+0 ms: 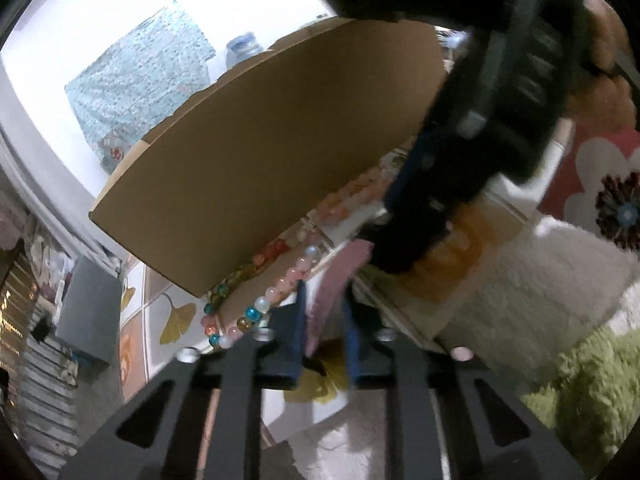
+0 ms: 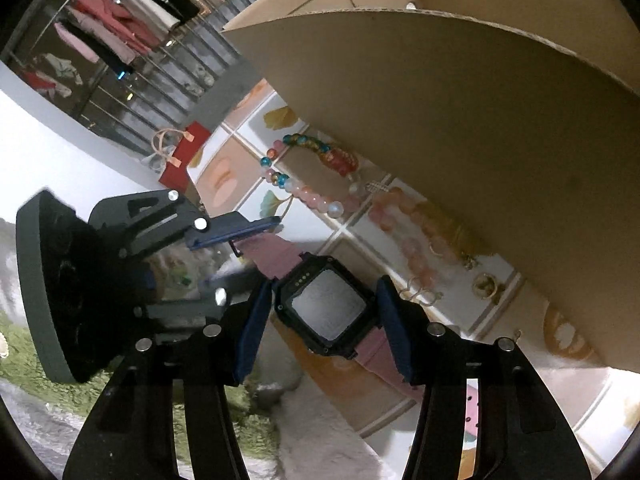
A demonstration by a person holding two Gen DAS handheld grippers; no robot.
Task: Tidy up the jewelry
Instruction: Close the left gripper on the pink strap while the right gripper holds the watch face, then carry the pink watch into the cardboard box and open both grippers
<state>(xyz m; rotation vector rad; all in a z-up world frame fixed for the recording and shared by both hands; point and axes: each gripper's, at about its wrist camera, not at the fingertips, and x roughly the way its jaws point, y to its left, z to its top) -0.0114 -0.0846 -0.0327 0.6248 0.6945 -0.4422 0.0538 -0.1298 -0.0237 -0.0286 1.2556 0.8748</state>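
A watch with a black square case (image 2: pixel 326 308) and a pink strap (image 2: pixel 272 252) is held between both grippers. My right gripper (image 2: pixel 320 320) is shut on the watch case, its blue pads on the case sides. My left gripper (image 1: pixel 322 320) is shut on the pink strap end (image 1: pixel 334 292); it also shows in the right wrist view (image 2: pixel 236 232). A multicoloured bead bracelet (image 2: pixel 308 172) and a peach bead bracelet (image 2: pixel 416 224) lie on the patterned mat beside a cardboard box (image 2: pixel 460 120). Small gold rings (image 2: pixel 484 284) lie near the box.
The cardboard box (image 1: pixel 260 152) stands just behind the jewelry. A white fluffy rug (image 1: pixel 532 280) and a green rug (image 1: pixel 592 384) lie to the right. A red gift bag (image 2: pixel 184 152) sits by the wall, and a clothes rack (image 2: pixel 104 28) stands behind a railing.
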